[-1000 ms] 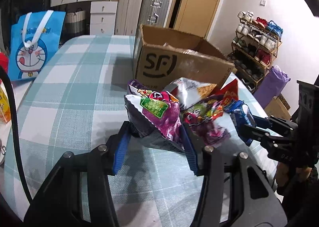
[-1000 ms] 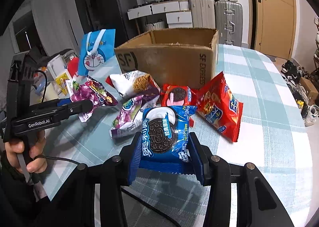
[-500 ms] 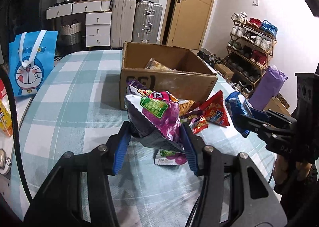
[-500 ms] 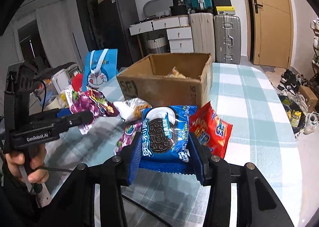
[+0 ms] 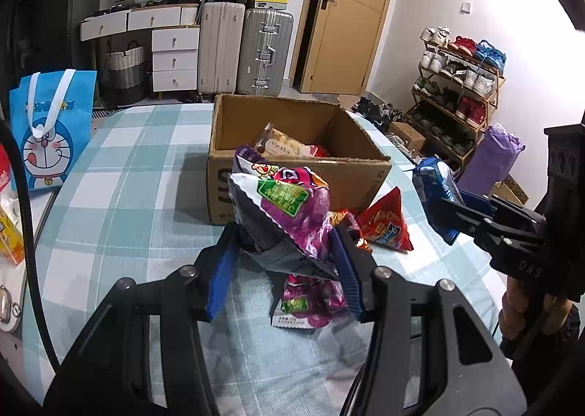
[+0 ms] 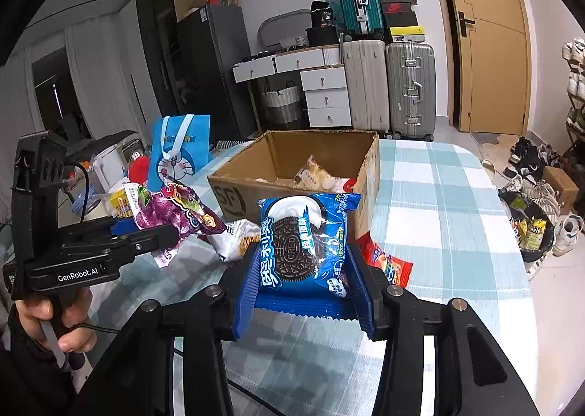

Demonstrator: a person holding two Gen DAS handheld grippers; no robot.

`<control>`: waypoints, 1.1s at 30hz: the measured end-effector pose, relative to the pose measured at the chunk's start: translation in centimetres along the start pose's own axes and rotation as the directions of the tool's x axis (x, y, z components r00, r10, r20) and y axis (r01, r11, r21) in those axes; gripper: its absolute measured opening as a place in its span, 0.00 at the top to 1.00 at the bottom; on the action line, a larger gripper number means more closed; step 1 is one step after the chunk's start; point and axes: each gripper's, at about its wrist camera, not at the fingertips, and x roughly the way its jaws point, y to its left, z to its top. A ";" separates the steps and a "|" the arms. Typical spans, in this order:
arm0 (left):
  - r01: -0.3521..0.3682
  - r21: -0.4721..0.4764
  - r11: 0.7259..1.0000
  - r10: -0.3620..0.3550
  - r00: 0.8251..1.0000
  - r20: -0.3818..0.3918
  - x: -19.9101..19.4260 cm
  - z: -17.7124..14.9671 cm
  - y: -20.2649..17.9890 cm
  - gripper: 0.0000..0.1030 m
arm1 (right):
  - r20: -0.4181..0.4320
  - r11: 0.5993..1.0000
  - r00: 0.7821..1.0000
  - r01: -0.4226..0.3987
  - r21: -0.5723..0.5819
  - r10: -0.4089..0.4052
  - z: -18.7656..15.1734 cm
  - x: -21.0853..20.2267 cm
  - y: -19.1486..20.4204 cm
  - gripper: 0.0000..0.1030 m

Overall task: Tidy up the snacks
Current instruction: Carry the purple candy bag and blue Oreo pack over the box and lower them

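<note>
My left gripper (image 5: 283, 262) is shut on a purple snack bag (image 5: 289, 211), held above the checked table. My right gripper (image 6: 305, 280) is shut on a blue Oreo pack (image 6: 303, 244), also lifted clear of the table. Ahead of both stands an open cardboard box (image 5: 292, 167) (image 6: 296, 160) with a few snack packs inside. In the left wrist view the right gripper (image 5: 449, 211) with the Oreo pack (image 5: 433, 182) shows at the right. The right wrist view has the left gripper (image 6: 153, 229) and its purple bag (image 6: 172, 211) at the left.
Loose on the table lie a red chip bag (image 5: 385, 222) (image 6: 387, 262), another purple bag (image 5: 310, 302) and a white snack bag (image 6: 237, 236). A blue cartoon tote (image 5: 51, 130) stands at the left. Suitcases, drawers and a shoe rack (image 5: 460, 75) line the room behind.
Both grippers have risen with their packs. The box's inside and its contents have come into view, and the loose snacks now lie lower in both views.
</note>
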 end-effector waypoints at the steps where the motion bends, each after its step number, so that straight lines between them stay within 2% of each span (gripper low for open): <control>1: 0.003 0.004 1.000 -0.003 1.000 0.000 0.0 0.3 -0.2 0.53 | 0.002 1.000 1.000 0.001 0.001 -0.001 0.2 0.0 0.0 0.56; 18: 0.000 0.019 1.000 0.000 1.000 0.025 0.7 4.7 -0.2 0.53 | 0.022 1.000 1.000 -0.009 -0.005 0.009 4.1 1.1 0.0 0.56; 33: 0.002 0.041 0.999 -0.003 1.000 0.020 3.7 8.6 -0.7 0.53 | 0.037 1.000 0.999 -0.013 -0.006 0.013 7.1 2.7 -1.1 0.56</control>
